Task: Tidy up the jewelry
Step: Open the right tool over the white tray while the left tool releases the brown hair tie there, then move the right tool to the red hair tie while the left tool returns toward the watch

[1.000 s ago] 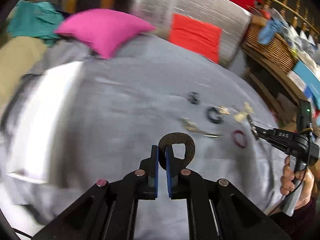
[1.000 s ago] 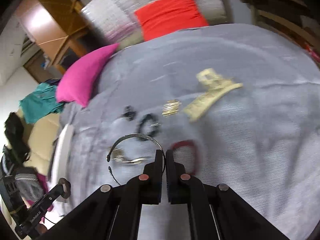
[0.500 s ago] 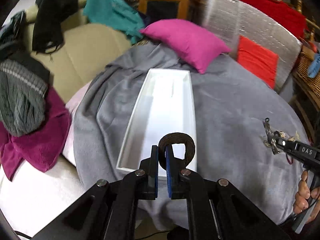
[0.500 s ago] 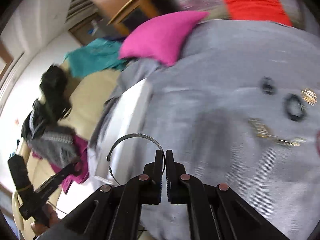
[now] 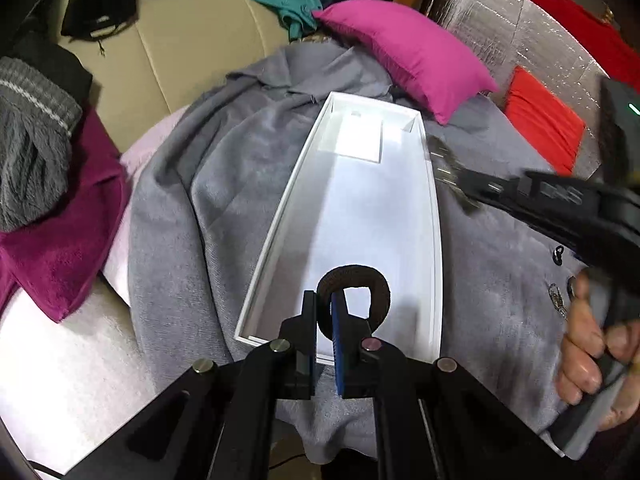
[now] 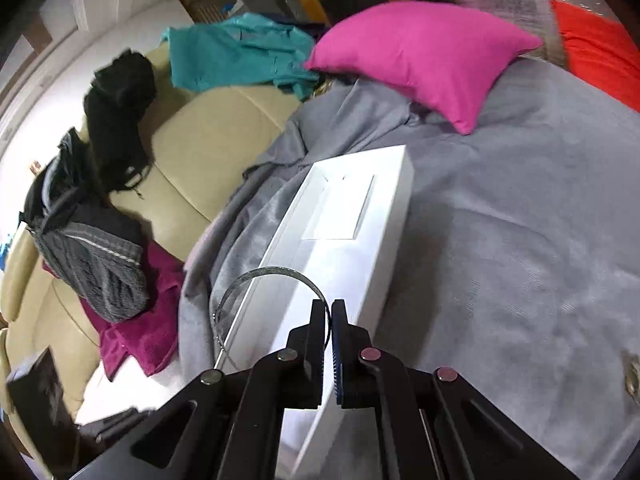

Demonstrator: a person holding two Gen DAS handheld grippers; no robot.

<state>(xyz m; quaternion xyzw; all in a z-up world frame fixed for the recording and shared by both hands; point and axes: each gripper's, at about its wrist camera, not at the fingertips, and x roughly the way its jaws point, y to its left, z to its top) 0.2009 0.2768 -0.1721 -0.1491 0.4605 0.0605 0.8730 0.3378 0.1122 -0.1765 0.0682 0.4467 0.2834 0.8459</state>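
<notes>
Both pairs of jaws are clenched on jewelry. The left gripper (image 5: pixel 325 312) pinches a dark brown woven ring-shaped band (image 5: pixel 356 284), which stands upright over the near end of the long white tray (image 5: pixel 276 224). The right gripper (image 6: pixel 329 320) clamps a thin silver hoop (image 6: pixel 256 280) that arcs toward ten o'clock, above the tray's (image 6: pixel 384 240) near-left rim. The tray lies on a grey blanket (image 6: pixel 520 220), with a pink pillow (image 6: pixel 424 52) just past its far end at one o'clock. In the left wrist view the right gripper (image 5: pixel 448 168) enters from three o'clock, blurred; lettering on its body is unreadable. Small dark jewelry pieces (image 5: pixel 557 255) lie on the blanket (image 5: pixel 180 220) at three o'clock.
</notes>
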